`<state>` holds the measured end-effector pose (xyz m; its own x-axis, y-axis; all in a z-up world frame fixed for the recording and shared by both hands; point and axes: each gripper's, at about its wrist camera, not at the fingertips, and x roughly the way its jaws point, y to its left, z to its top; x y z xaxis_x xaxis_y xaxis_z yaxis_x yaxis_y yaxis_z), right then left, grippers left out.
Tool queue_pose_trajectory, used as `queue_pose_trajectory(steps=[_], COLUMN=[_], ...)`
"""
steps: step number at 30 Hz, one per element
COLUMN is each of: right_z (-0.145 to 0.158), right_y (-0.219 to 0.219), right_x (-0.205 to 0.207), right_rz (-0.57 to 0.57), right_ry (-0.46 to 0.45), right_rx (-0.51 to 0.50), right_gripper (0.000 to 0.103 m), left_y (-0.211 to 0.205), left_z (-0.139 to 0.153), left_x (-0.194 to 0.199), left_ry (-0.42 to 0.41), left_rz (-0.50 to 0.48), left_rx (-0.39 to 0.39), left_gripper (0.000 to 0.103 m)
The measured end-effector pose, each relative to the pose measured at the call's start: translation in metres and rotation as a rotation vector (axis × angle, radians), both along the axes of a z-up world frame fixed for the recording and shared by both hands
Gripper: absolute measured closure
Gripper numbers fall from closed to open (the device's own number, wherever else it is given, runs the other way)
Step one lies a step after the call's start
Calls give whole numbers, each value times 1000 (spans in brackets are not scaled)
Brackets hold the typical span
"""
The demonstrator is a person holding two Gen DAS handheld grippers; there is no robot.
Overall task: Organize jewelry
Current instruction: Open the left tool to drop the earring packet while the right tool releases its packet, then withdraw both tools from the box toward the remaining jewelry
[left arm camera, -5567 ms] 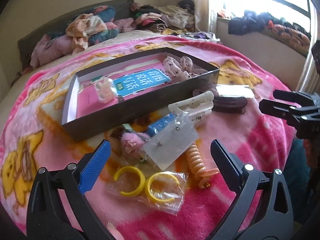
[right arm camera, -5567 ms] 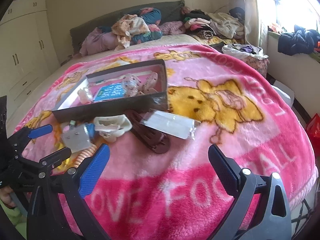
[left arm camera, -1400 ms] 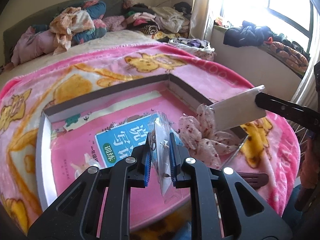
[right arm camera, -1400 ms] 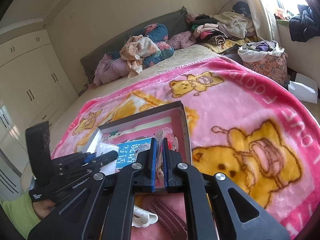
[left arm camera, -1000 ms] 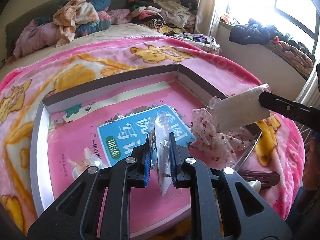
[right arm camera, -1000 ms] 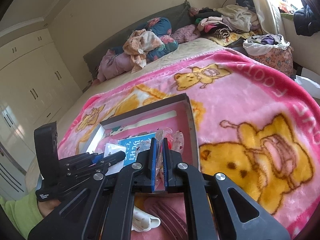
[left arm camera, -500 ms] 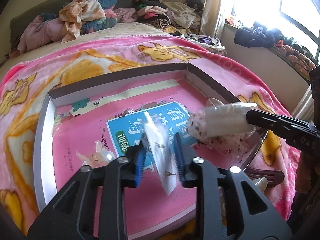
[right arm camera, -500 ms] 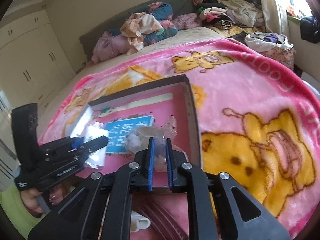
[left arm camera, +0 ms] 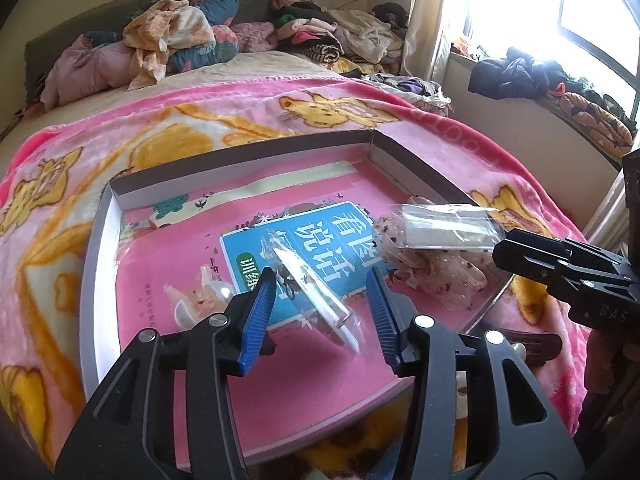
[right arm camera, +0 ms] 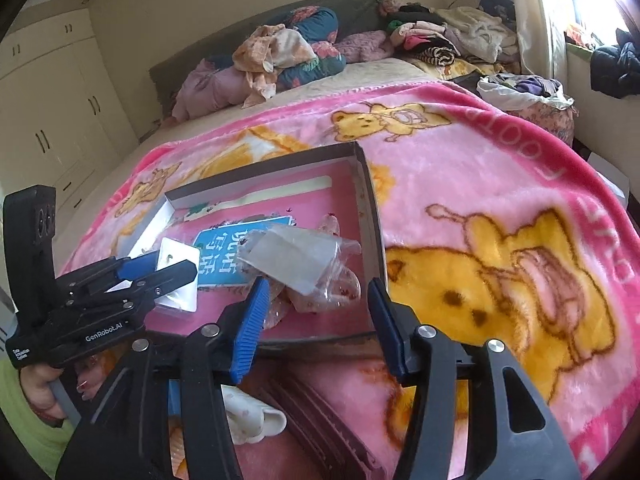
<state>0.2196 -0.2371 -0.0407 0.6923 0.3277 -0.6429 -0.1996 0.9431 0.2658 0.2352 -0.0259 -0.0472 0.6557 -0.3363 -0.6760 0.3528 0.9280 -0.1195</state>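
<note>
A shallow grey box (left arm camera: 96,264) (right arm camera: 370,216) lies on the pink blanket, with a pink and blue book (left arm camera: 304,232) lining its floor. My left gripper (left arm camera: 322,312) is open; a clear earring packet (left arm camera: 316,292) lies tilted between its fingers, loose over the book. My right gripper (right arm camera: 316,316) is open; a clear bag with a white card (right arm camera: 296,260) lies just beyond it on a spotted pink scrunchie (left arm camera: 444,276) at the box's right end. A small clear packet (left arm camera: 208,300) lies at the box's left.
Outside the box's near side lie a brown hair clip (right arm camera: 320,416) (left arm camera: 536,344) and a white claw clip (right arm camera: 252,420). Clothes are piled at the bed's head (left arm camera: 168,44). A window sill with dark clothes (left arm camera: 540,76) is on the right. White wardrobes (right arm camera: 44,120) stand on the left.
Both grippers have opened. The left let go of the earring packet over the book; the right let go of the bag with the card onto the scrunchie.
</note>
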Motion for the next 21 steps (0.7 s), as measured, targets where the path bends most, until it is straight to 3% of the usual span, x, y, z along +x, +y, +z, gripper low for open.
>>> queue_pose_trajectory(steps=[5,7,21], right_z=[5,7,24], right_y=[0,1,-13], right_x=[-12,-17,-47], right_rz=[-9,-23,-58], right_ry=[-16,-26,-65], right_rx=[-14,-27,-6], right_gripper=[48,36,28], left_y=[4,6,14], left_z=[5,9,36], left_x=[-10,-14,-45], left_ry=[-18,-29,-114], left_rz=[7,5,42], left_rx=[-7,-9,-33], left_gripper=[52,47,23])
